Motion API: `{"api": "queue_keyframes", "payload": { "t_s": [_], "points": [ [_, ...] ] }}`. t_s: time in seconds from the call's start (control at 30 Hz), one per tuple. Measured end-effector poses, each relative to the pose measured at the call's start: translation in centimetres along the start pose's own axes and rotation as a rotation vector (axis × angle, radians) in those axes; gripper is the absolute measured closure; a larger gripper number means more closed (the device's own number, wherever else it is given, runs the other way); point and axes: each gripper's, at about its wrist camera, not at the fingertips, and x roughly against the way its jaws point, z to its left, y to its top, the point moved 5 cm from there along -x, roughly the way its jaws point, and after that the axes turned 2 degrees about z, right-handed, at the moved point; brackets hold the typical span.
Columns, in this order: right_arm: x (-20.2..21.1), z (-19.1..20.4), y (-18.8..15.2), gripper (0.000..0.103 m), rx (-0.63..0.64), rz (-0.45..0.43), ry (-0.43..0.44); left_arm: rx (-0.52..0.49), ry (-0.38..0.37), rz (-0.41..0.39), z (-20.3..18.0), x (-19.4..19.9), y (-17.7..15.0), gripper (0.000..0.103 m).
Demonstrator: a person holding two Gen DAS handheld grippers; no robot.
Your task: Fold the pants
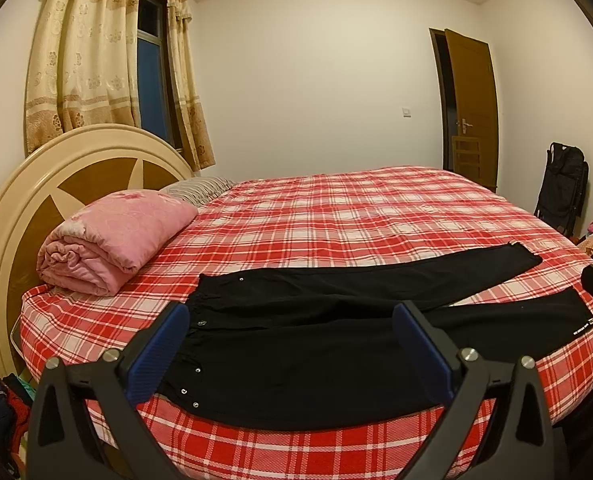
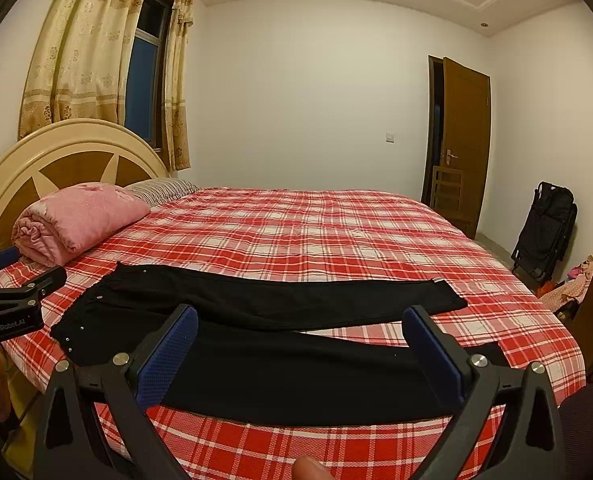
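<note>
Both tools (image 1: 292, 350) (image 2: 300, 354) wide apart, just above flat pants (image 1: 336, 344).

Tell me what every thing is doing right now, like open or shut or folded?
Black pants: unfolded, spread flat, legs apart.
Left gripper: open, holding nothing.
Right gripper: open, holding nothing.
Pink quilt: folded, by the headboard.
Door: open.
Curtains: drawn apart, window showing.
Checked bed sheet: spread smooth.

A fingertip (image 2: 310, 469) is cut off at six o'clock; the left gripper (image 2: 14, 300) is clipped at nine o'clock
</note>
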Motion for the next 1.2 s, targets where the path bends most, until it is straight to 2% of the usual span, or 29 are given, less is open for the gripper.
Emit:
{"api": "queue_keyframes", "payload": {
  "t_s": [1.2],
  "points": [
    [-0.29, 0.06, -0.48, 0.001, 0.009, 0.014, 0.011, 0.004, -0.001, 0.005, 0.45, -0.24, -0.47, 0.000]
  ]
}}
